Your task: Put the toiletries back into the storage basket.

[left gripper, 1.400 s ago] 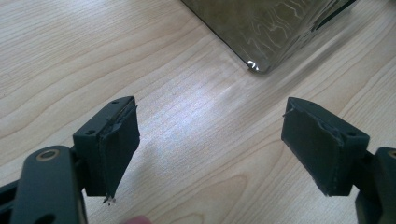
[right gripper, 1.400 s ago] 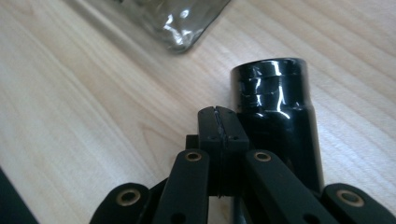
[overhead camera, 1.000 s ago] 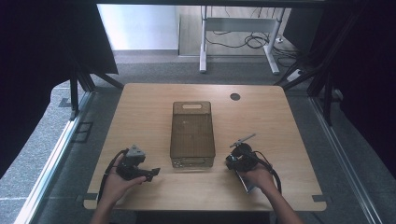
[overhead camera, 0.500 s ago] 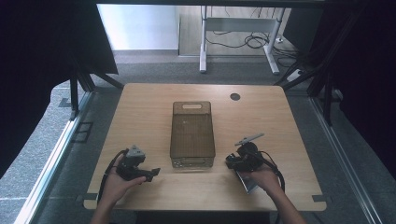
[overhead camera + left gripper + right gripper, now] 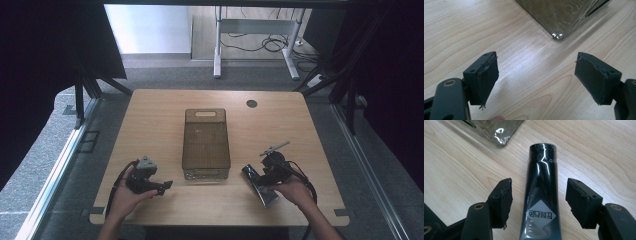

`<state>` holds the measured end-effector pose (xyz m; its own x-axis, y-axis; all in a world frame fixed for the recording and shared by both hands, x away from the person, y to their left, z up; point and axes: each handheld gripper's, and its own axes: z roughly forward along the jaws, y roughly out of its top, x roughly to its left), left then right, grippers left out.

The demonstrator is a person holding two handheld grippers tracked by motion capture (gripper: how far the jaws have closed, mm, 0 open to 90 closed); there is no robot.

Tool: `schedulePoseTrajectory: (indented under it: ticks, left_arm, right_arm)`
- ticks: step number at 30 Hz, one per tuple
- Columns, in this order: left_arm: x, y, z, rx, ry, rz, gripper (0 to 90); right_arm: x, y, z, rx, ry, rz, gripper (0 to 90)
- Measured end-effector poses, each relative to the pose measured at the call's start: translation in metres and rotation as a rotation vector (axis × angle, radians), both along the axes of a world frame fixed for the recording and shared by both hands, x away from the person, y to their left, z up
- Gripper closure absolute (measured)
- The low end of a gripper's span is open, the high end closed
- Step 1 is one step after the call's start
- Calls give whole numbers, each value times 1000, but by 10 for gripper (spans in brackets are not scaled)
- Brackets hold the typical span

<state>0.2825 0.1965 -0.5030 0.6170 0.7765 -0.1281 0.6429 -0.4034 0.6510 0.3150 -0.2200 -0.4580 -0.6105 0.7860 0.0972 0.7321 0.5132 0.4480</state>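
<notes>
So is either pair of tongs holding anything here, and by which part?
Nothing is held. The right tongs have just opened astride the black tube, pads clear of it as it lies on the table. The left tongs are open, nothing between them.

Glossy black tube [image 5: 542,195] lies flat on the table beside the translucent bin [image 5: 206,143]

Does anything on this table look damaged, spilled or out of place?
Nothing is spilled. The black tube lies flat on the table beside the tinted bin, between the right gripper's jaws, which have just been opening and don't touch it. One oddity: the left gripper's pad looks frayed at its lower edge.
</notes>
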Motion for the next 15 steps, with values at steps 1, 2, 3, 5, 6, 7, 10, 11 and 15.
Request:
schedulePoseTrajectory:
  ticks: [1,2,3,5,6,7,10,11,15]
  left_arm:
    - [0,0,0,2,1,1,196]
    - [0,0,-1,3,2,2,196]
    - [1,0,-1,2,5,3,196]
    - [1,0,-1,2,5,3,196]
    - [1,0,-1,1,5,3,196]
    - [1,0,-1,2,6,3,196]
    - [1,0,-2,6,6,0,196]
    - [1,-1,-2,8,7,-1,196]
    - [1,-1,-2,4,9,-2,196]
  right_arm:
    - [0,0,0,-4,6,2,376]
    - [0,0,-1,-7,9,2,374]
    - [1,0,-2,-12,13,1,372]
    - [2,0,-5,-23,27,0,368]
    - [3,0,-7,-30,34,1,366]
    - [4,0,-8,-34,40,-2,365]
    - [6,3,-16,-58,56,-1,363]
    - [6,3,-16,-58,56,-1,363]
    - [8,8,-22,-83,72,5,360]
